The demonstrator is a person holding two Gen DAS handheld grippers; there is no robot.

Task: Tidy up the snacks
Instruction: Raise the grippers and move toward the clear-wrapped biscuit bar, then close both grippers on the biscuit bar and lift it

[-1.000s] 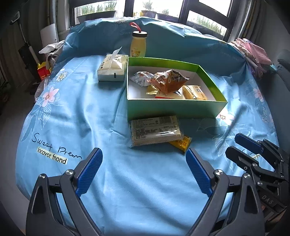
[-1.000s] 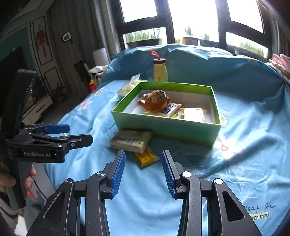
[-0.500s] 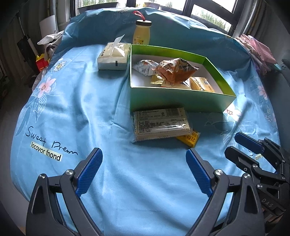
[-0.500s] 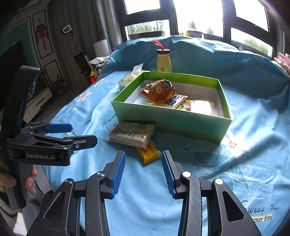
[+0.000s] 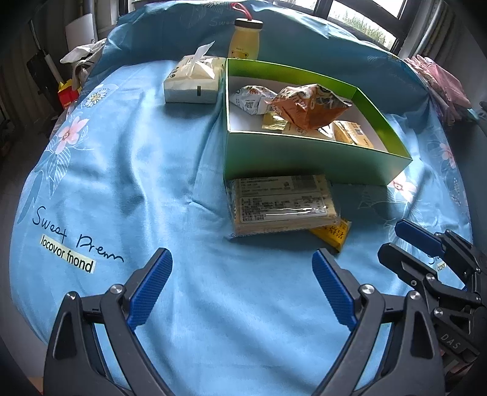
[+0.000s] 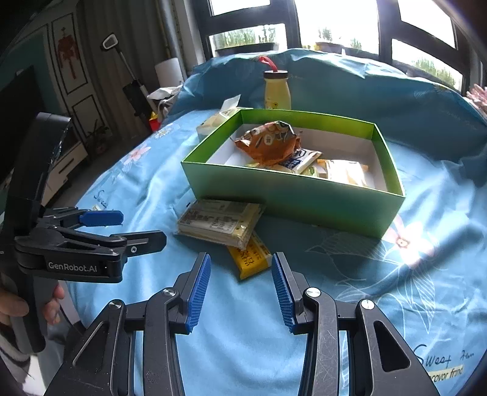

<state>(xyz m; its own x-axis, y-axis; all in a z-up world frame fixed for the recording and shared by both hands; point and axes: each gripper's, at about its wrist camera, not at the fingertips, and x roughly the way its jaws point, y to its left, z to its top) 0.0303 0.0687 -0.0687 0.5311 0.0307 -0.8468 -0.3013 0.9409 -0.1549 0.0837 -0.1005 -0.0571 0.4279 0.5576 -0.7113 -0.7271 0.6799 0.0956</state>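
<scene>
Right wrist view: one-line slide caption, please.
Open right gripper nears yellow snack bar under cracker pack, before green box.

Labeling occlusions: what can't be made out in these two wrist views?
- Yellow bar: mostly under the cracker pack in both views; full length hidden.
- Small packets in the green box: partly behind its near wall and the orange bag.
- Pack label text: too small.
- Tissue pack: right view, behind the box.

Daylight is pouring in from the windows [image 6: 334, 27] behind the green box [image 6: 292, 195], blowing them out white. The box is casting a soft shadow toward the camera; fisheye edges are bending and darkening.
</scene>
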